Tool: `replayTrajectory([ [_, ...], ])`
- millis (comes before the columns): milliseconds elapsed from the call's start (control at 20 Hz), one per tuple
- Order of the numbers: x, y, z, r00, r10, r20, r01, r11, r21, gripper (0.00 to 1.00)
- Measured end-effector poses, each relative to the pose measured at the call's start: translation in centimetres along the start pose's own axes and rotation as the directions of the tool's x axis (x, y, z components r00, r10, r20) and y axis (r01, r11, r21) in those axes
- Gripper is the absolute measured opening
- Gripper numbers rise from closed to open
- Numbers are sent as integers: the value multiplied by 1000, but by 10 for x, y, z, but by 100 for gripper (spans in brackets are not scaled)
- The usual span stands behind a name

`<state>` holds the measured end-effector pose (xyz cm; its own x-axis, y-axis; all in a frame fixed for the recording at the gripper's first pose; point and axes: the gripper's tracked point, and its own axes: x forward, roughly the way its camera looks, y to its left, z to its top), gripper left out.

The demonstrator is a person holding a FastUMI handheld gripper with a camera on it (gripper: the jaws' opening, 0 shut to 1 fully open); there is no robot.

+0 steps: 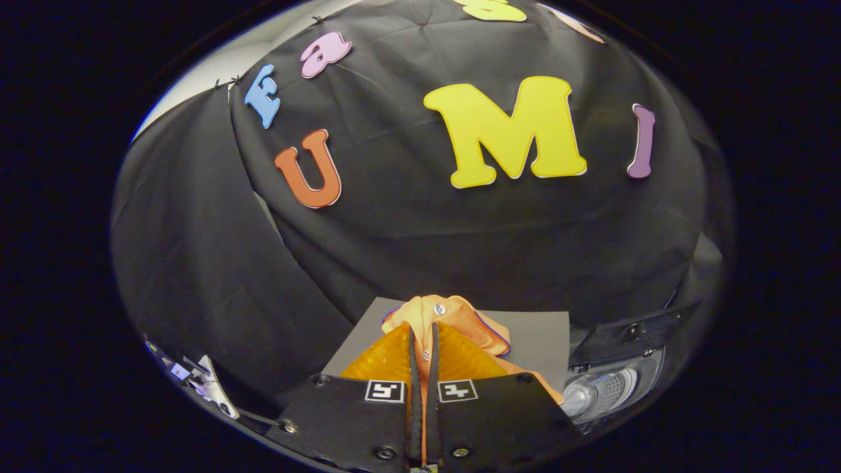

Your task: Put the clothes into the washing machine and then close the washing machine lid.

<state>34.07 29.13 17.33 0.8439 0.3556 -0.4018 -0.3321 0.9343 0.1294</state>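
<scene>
Washing machine [608,387]: lid [631,335] raised; drum open, contents too small to tell.
Garment [453,322]: orange, buttoned, bunched over the grey mat [539,341], left of the machine.
Gripper [424,348]: fingers nearly together, clamped on a fold of the garment, pointing towards the mat's far edge.

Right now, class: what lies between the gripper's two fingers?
In the gripper view, the orange garment is pinched between the gripper fingers, which are shut on it, above the grey mat.
</scene>
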Motion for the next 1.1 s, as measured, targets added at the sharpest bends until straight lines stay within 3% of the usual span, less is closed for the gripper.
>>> replayTrajectory([
  [450, -86, -137, 33, 984, -165, 67, 159, 983, 91, 6],
  [750, -138, -236, 27, 955, -288, 75, 276, 951, 141, 6],
  [1100, -157, -307, 3, 947, -314, 62, 300, 938, 175, 6],
])
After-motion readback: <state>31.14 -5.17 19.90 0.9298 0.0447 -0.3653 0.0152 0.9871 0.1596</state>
